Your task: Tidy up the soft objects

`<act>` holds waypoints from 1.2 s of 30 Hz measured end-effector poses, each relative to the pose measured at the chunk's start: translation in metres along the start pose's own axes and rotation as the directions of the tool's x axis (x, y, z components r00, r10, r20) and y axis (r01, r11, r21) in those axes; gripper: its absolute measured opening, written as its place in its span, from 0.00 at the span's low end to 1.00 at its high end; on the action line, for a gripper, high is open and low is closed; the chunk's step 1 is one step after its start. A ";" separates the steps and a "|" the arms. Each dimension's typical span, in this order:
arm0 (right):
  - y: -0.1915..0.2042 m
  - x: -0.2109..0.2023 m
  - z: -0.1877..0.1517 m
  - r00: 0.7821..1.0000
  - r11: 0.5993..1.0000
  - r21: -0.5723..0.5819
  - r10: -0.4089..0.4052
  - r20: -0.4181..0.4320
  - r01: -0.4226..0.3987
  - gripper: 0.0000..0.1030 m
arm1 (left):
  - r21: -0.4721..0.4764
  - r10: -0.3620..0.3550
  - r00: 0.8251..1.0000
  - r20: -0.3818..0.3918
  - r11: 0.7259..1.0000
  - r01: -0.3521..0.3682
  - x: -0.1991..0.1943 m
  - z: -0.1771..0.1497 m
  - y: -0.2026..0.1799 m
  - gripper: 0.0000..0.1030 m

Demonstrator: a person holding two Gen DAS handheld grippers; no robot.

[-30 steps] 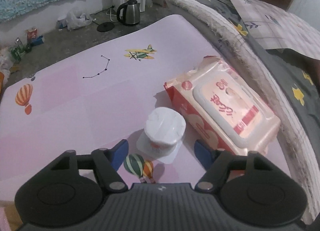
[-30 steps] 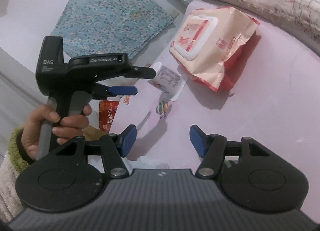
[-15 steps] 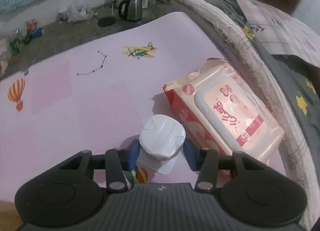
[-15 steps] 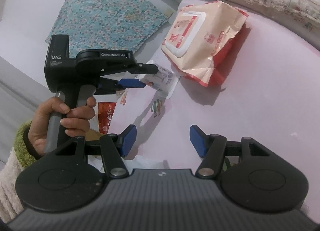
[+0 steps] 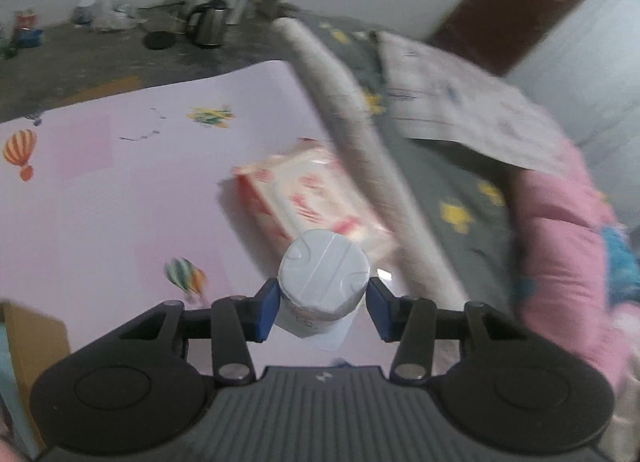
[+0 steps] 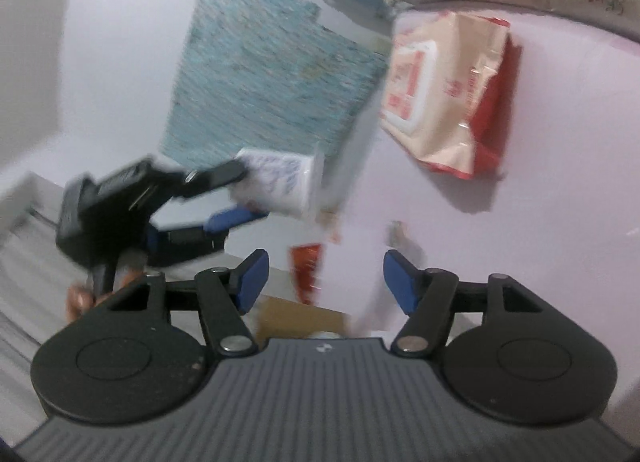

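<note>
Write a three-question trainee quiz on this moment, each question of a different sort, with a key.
1. True or false: the left hand-held gripper is shut on the white tissue roll.
2. Multiple choice: the wet-wipes pack is (a) between the right hand-held gripper's pads, (b) lying on the pink mat, (c) inside a box.
3. Fill in: the right hand-held gripper's jaws stand ____ with nothing between them.

Key: 1 true; 2 b; 3 open.
</note>
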State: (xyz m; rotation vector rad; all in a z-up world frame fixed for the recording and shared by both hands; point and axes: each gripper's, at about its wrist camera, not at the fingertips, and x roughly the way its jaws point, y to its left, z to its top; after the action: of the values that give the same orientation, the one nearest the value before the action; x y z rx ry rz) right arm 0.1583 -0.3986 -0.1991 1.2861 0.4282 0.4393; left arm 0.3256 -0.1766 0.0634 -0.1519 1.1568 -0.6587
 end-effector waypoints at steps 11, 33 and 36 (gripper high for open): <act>0.031 -0.021 -0.007 0.911 0.910 0.052 0.408 0.061 -0.411 0.79 | -0.074 -0.267 0.959 0.097 0.959 0.274 -0.094 -0.078 -0.021 0.46; 0.069 -0.027 -0.081 0.776 0.748 0.251 0.630 0.024 -0.615 0.64 | -0.208 -0.412 0.866 0.283 0.855 0.474 -0.144 -0.180 0.012 0.47; 0.080 -0.038 -0.084 0.802 0.780 0.223 0.597 0.016 -0.585 0.62 | -0.213 -0.424 0.862 0.279 0.848 0.486 -0.144 -0.185 0.016 0.47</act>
State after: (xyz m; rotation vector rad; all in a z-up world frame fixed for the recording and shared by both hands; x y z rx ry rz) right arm 0.0752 -0.3325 -0.1380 1.6242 0.1008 0.9865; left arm 0.1341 -0.0434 0.0944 -0.7457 0.9926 -0.8726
